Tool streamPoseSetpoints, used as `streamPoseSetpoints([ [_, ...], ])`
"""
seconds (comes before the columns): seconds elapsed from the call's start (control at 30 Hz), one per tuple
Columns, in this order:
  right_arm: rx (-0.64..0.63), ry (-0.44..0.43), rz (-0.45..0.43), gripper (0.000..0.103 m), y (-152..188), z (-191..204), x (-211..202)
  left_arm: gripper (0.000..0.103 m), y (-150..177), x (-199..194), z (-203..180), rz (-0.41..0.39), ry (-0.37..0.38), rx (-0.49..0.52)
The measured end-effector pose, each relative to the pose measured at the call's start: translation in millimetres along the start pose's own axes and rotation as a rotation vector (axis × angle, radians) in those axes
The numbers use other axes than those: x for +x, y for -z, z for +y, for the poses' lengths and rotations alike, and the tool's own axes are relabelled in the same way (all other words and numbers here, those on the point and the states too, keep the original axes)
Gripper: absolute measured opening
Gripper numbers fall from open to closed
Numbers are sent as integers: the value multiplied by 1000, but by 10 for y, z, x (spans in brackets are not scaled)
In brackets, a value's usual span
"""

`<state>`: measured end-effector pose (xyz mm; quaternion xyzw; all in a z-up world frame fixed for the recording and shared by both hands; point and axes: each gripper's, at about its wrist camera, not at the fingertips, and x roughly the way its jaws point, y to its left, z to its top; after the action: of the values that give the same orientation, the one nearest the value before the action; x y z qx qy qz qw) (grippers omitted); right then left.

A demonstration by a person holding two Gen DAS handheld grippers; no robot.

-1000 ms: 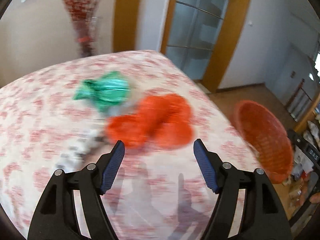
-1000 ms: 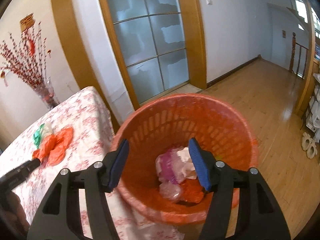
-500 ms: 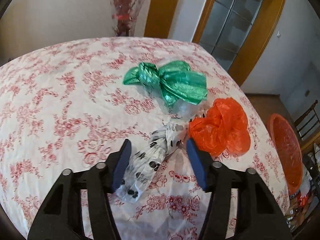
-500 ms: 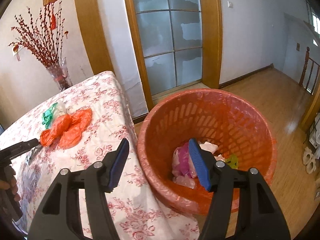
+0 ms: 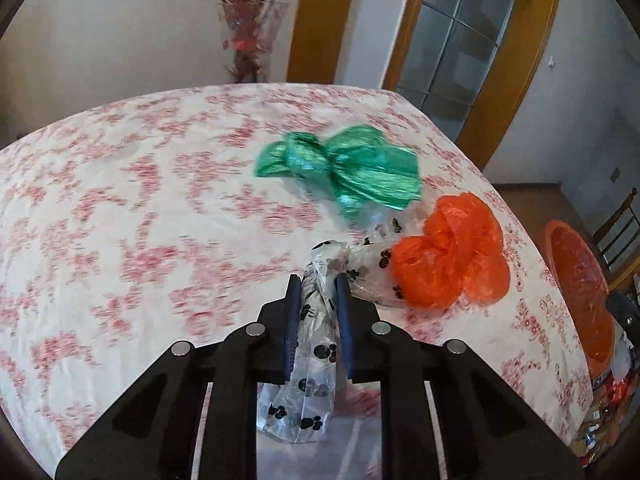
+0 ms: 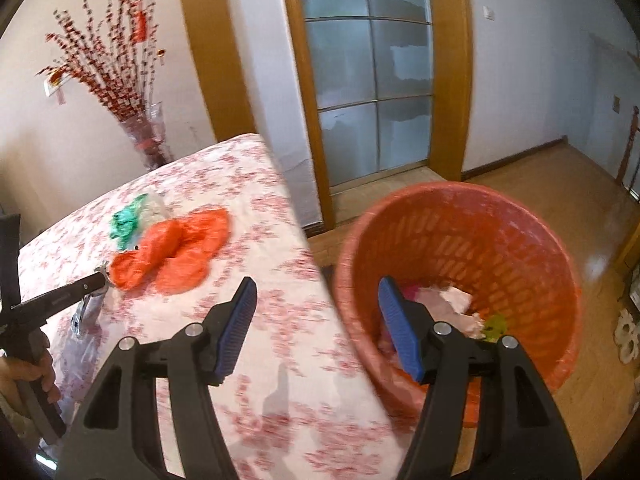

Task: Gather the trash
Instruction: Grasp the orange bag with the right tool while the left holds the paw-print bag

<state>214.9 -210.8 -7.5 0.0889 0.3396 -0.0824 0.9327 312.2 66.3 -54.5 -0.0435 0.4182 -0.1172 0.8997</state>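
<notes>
**Left gripper clamped on paw-print bag; right gripper open beside the basket**

The left gripper (image 5: 317, 294) has its jaws drawn nearly together, pinching the twisted middle of a clear paw-print bag (image 5: 310, 364). One end of the bag hangs toward the camera between the gripper's arms; the other end spreads out beyond the fingertips (image 5: 294, 286) and touches the orange bag (image 5: 450, 254). The orange bag lies on the floral tablecloth (image 5: 120, 220), and the green bag (image 5: 344, 166) lies just beyond it, farther from the camera. The right gripper (image 6: 314, 296) has its jaws spread wide and holds nothing. It hangs over the table edge, with one fingertip above the cloth and the other before the rim of the orange basket (image 6: 520, 240). The basket stands on the wooden floor just beside the table and contains crumpled pink, white and green trash (image 6: 448, 300). A vase of red branches (image 6: 146, 136) stands behind the table's far side.
</notes>
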Motion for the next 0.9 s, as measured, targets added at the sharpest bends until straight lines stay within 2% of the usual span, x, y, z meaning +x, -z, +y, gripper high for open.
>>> streamPoseSetpoints([
  [0.27, -49, -105, 44, 63, -110, 637, 297, 17, 28, -323, 526, -54, -67, -73],
  [0.43, -43, -153, 90, 61, -219, 1069, 665, 17, 35, -465, 804, -82, -84, -133],
  [0.53, -25, -154, 106, 57, -267, 1238, 821, 17, 40, -493, 891, -84, -83, -156],
  [0.7, -45, -97, 117, 57, -337, 1502, 1079, 17, 59, -461, 912, -78, -78, -165],
  [0.73, -53, -82, 126, 55, -334, 1516, 1116, 17, 63, -451, 906, -76, -75, -166],
  [0.77, -64, -65, 143, 46, -322, 1533, 1166, 17, 64, -447, 900, -75, -72, -166],
  [0.8, -74, -58, 161, 43, -307, 1533, 1198, 17, 66, -442, 887, -73, -69, -165],
  [0.9, -94, -64, 161, 36, -239, 1458, 1131, 17, 65, -440, 845, -73, -55, -157],
])
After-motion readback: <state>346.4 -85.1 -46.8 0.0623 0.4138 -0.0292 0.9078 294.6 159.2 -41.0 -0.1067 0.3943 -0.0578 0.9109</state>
